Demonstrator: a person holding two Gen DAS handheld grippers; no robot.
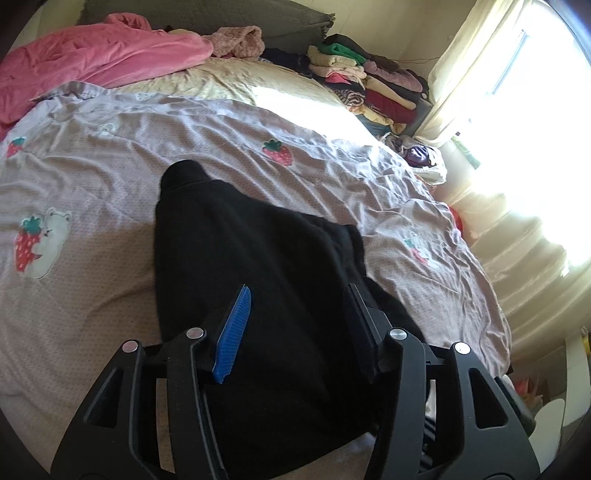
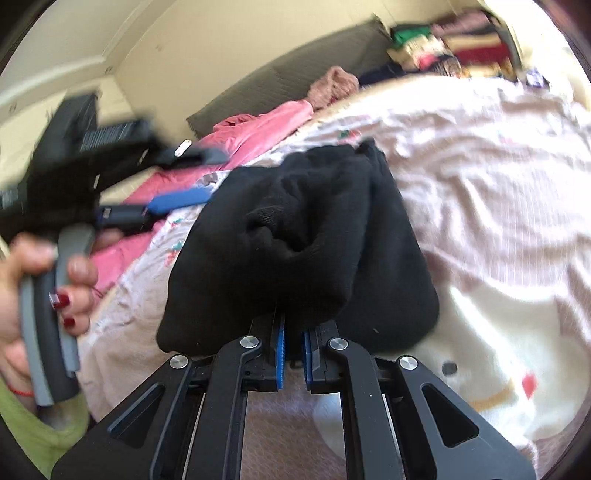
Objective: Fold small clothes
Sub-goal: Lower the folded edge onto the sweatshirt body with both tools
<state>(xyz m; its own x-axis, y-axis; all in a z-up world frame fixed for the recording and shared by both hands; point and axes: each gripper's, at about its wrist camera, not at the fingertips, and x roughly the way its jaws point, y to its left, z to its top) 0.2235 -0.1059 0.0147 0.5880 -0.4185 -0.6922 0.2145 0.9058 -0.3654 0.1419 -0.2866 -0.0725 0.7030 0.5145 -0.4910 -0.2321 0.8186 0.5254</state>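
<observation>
A small black knit garment (image 1: 251, 266) lies on the pale pink strawberry-print bedspread (image 1: 110, 155). My left gripper (image 1: 299, 295) is open just above the garment's near part, with nothing between its fingers. In the right wrist view my right gripper (image 2: 291, 321) is shut on the near edge of the black garment (image 2: 295, 229), which bunches up in front of it. The left gripper (image 2: 177, 201) also shows at the left of that view, blurred and held in a hand.
A pink blanket (image 1: 92, 62) lies at the far left of the bed. A stack of folded clothes (image 1: 369, 77) sits at the far right by the curtained window (image 1: 517, 110). A grey headboard (image 1: 207, 14) is behind.
</observation>
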